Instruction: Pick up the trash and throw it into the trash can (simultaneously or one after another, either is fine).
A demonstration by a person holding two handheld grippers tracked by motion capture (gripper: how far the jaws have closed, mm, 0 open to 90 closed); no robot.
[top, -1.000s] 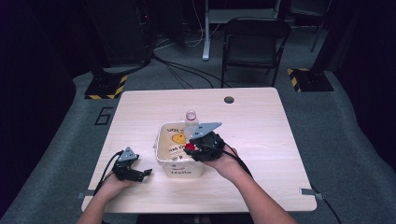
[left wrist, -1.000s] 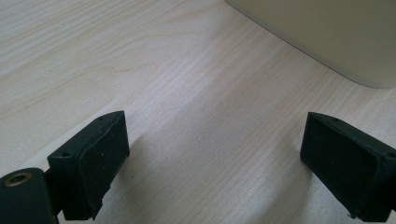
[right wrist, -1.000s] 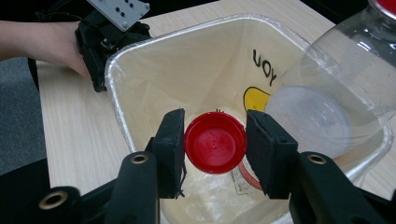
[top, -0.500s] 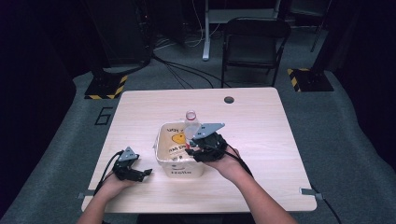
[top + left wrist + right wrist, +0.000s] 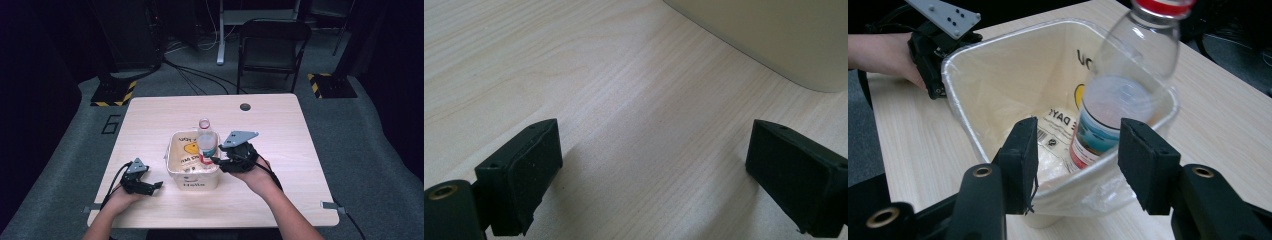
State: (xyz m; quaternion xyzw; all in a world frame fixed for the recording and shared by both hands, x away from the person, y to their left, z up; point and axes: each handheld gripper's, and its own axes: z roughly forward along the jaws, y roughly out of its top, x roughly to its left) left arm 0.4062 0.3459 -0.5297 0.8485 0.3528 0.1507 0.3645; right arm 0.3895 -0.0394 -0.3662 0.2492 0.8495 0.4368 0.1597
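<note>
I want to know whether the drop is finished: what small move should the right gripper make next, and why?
Probably draw the right gripper back. Its jaws have just been opening and its pads no longer press the clear plastic bottle, which stands inside the cream plastic-lined bin.

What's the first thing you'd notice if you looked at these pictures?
A clear plastic bottle with a red cap stands tilted in a small cream bin lined with a bag, in the middle of the wooden table. The right gripper is beside the bin, its jaws apart and just opened, with nothing pinched between them. The left gripper rests open on the table left of the bin.
</note>
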